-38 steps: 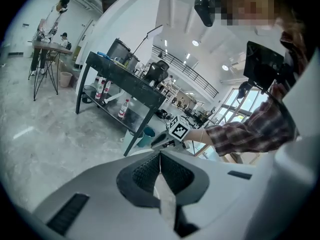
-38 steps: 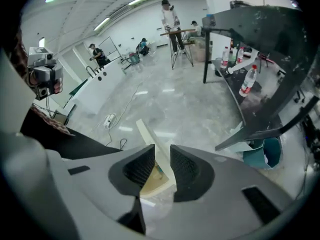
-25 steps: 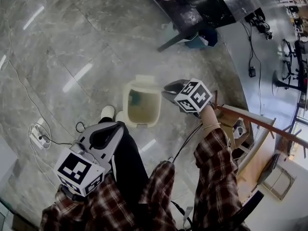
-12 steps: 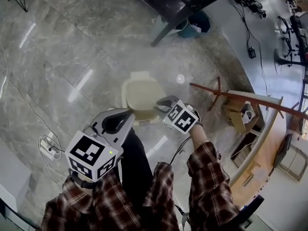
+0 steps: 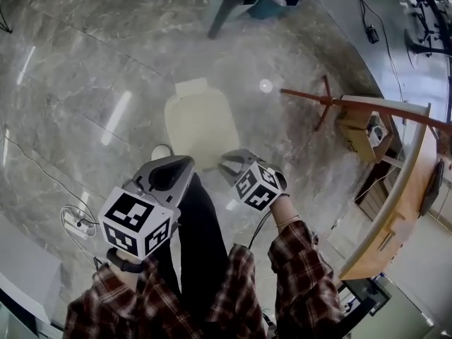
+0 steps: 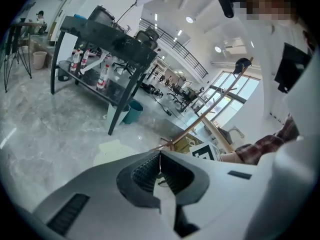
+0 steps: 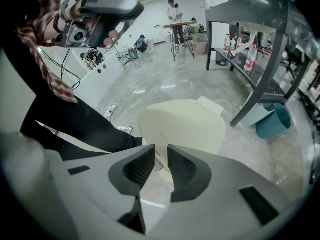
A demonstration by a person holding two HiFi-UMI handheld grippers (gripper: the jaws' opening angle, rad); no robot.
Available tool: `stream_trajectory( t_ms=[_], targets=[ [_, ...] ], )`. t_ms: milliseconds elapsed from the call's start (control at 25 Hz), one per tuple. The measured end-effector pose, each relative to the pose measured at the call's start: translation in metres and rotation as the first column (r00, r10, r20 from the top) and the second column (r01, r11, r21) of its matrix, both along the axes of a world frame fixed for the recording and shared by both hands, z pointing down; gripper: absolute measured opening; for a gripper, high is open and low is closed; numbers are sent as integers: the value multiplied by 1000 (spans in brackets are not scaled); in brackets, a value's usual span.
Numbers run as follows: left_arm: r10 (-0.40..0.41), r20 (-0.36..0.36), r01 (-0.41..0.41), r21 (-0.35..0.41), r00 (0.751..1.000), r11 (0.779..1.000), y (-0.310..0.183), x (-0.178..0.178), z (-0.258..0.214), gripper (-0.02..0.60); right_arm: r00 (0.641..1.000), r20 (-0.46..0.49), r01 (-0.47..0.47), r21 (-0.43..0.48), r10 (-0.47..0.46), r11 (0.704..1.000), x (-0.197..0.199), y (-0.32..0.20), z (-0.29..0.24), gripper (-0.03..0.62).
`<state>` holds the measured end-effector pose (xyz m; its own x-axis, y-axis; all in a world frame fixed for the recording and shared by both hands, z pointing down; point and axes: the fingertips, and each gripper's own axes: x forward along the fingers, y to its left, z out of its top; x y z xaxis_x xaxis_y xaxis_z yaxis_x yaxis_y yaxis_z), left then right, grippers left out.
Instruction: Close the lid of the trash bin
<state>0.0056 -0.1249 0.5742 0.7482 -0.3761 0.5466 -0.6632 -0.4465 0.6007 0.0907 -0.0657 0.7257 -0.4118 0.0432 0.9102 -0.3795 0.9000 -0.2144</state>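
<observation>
The cream trash bin stands on the grey stone floor just ahead of my feet, its lid lying flat over the top. The lid also fills the middle of the right gripper view as the bin lid, and a corner of the bin lid shows in the left gripper view. My right gripper hovers at the bin's near right corner, its jaws a narrow gap apart with nothing between them. My left gripper is held near the bin's front edge, jaws pressed together and empty.
A dark metal table with bottles stands beyond the bin, a teal bucket by its leg. To the right are a wooden frame and a cardboard box. A power strip with cable lies at left. People stand far back.
One second ago the bin stood open with its inside showing; the lid now lies shut. My right gripper has drawn back from the bin's right rim to its near corner.
</observation>
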Motion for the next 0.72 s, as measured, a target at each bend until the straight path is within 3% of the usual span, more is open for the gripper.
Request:
stream_trajectory(
  t_ms=[360,720],
  targets=[
    [64,42,-60,-100,997,993,26,6,84,12,997,-52,-53,-53,51,997,11,26,73,86],
    [64,69,-52,-167,996,985,27,-10,139,12,994,-83,-77,-100,69,992,11,26,116,85]
  ],
)
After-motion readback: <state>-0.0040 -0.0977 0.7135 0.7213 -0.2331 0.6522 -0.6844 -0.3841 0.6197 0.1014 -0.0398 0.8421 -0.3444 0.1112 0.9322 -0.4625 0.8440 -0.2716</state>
